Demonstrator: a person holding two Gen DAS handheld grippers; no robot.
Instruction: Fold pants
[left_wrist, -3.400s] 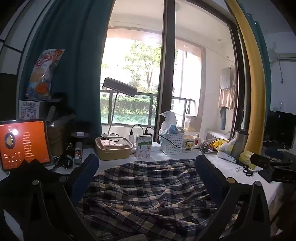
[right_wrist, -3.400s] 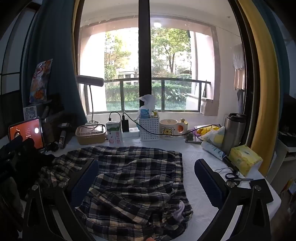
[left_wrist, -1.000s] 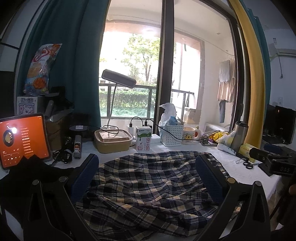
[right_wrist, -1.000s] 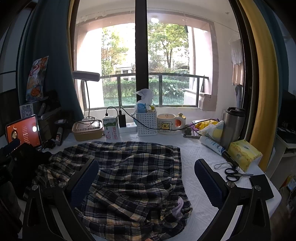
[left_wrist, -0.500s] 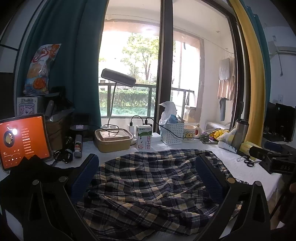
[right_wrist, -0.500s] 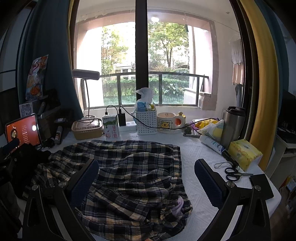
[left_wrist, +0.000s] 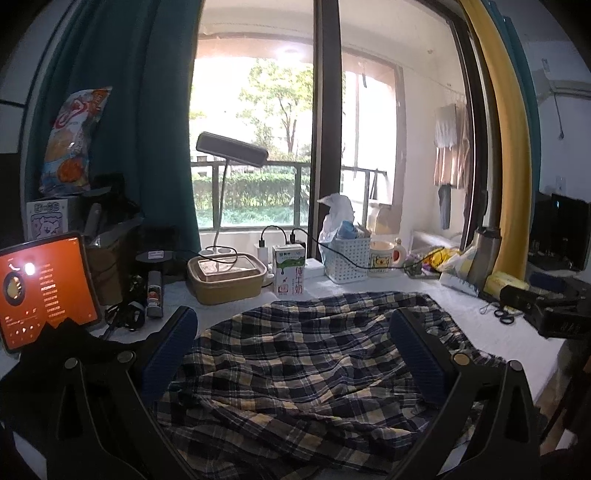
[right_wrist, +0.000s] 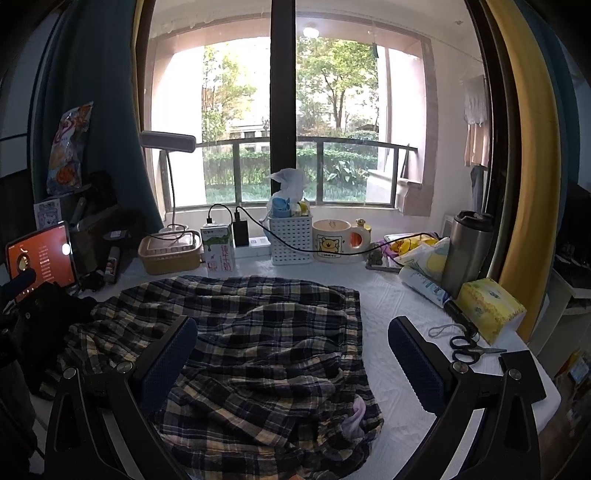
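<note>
Both grippers over near edge of table, jaws wide open, nothing between them. Left gripper (left_wrist: 293, 354): blue-padded fingers (left_wrist: 168, 350) straddle the crumpled navy/cream plaid pants (left_wrist: 306, 354), above the cloth; contact can't tell. Right gripper (right_wrist: 291, 363): same pose, left finger over the fabric, right finger over bare white textured table (right_wrist: 399, 295).

Pants lie unfolded, rumpled, mid-table, spread left-right w/ ridges and folds. In right wrist view a small pale lilac bit of fabric (right_wrist: 354, 417) shows at the near right hem. Left end of pants runs up against a black cloth heap (right_wrist: 40, 317).

Right of pants, apart from them: black-handled scissors (right_wrist: 469, 347), yellow tissue pack (right_wrist: 491, 308), steel tumbler (right_wrist: 467, 251).

Left: orange-screen tablet (left_wrist: 42, 288) propped upright behind the black heap.

Back row along window, left to right: tan lidded lunch box (left_wrist: 227, 277), green/white milk carton (left_wrist: 290, 273), white perforated plastic basket (right_wrist: 290, 238) w/ stuff in it, cream bear-print mug (right_wrist: 338, 240). Black cable (right_wrist: 332, 251) runs from a charger across basket and mug fronts to the right. Grey gooseneck desk lamp (left_wrist: 232, 149) stands over the lunch box. Teal curtain (left_wrist: 147, 110) left, yellow curtain (right_wrist: 528, 147) right.
</note>
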